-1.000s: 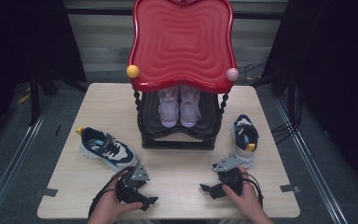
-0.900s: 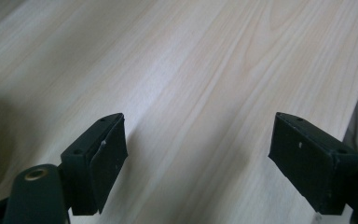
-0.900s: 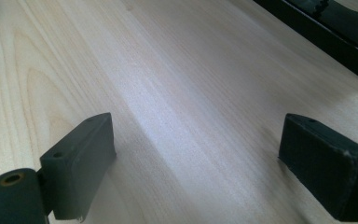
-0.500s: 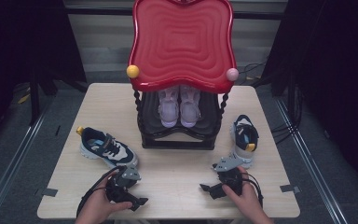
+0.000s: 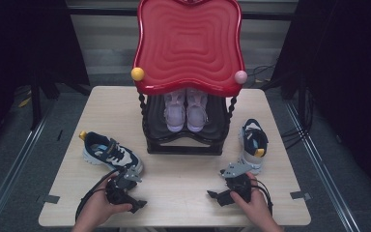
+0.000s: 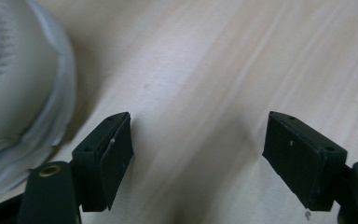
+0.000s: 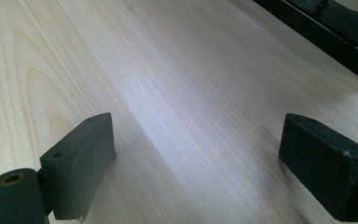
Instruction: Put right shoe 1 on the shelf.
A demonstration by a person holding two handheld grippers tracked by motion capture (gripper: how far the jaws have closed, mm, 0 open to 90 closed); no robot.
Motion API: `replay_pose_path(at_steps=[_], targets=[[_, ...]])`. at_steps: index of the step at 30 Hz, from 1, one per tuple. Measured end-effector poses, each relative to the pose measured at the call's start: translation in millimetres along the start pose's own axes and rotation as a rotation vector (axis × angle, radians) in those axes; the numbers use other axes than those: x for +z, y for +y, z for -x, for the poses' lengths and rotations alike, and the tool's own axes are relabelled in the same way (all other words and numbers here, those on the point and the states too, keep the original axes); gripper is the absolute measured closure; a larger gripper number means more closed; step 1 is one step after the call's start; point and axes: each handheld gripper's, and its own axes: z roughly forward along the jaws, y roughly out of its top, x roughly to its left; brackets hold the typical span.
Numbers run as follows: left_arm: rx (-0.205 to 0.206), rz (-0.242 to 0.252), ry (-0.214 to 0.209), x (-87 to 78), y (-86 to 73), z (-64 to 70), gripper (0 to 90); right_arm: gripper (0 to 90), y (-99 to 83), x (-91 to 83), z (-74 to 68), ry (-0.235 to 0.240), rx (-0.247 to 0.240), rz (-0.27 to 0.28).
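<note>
Meanwhile, the left gripper hovers wide open and empty beside the navy sneaker lying left of the black rack on the bench; the right gripper gapes empty too. Light and soft, the shoe seems best gripped at its padded collar.

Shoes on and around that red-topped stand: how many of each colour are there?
Navy-and-white sneakers: 2, one at the table's left, one at its right.
Pale lilac shoes: 2, a pair on the black shelf, left and right.
Total: 4 shoes.
</note>
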Motion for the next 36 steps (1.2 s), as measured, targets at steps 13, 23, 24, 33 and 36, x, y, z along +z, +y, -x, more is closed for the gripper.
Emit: replay_pose_path(at_steps=[13,23,24,33,36], targets=[[-0.009,0.004,0.019,5.2,23.5,-16.5,23.8,9.9,0.0,0.0,0.1,0.0,-0.002,0.001],[-0.018,0.001,0.023,10.9,36.2,-30.4,24.8,9.9,0.0,0.0,0.1,0.0,-0.001,0.0],[-0.026,0.0,0.02,11.4,36.5,-30.9,25.5,9.9,0.0,0.0,0.1,0.001,-0.001,0.0],[-0.003,-0.026,0.027,-10.6,30.9,-26.8,25.7,9.9,0.0,-0.1,0.1,0.0,0.0,-0.001],[0.005,-0.029,0.036,-25.7,29.0,-29.5,25.6,9.9,0.0,-0.1,0.0,0.0,0.0,-0.001]])
